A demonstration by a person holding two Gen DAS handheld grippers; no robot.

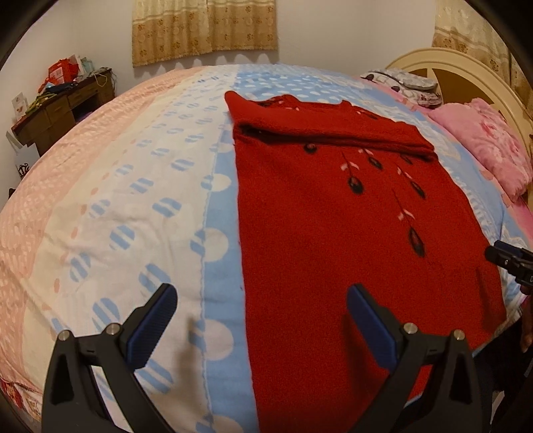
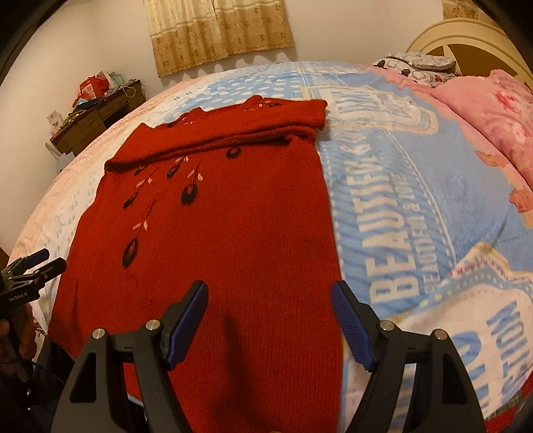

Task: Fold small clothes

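Note:
A red knit sweater (image 1: 326, 213) with dark and pink leaf embroidery lies flat on the bed, its sleeves folded across the chest at the far end. It also shows in the right wrist view (image 2: 233, 226). My left gripper (image 1: 261, 294) is open and empty, hovering over the sweater's near left edge. My right gripper (image 2: 269, 289) is open and empty, hovering over the sweater's near right edge. The right gripper shows at the right edge of the left wrist view (image 1: 509, 261). The left gripper shows at the left edge of the right wrist view (image 2: 33, 266).
The bed (image 1: 133, 186) carries a blue, white and pink patterned cover. Pink pillows (image 1: 483, 140) lie by the cream headboard (image 1: 459, 70) at the far right. A cluttered wooden desk (image 1: 63, 103) stands at the far left wall. Curtains (image 1: 203, 30) hang behind.

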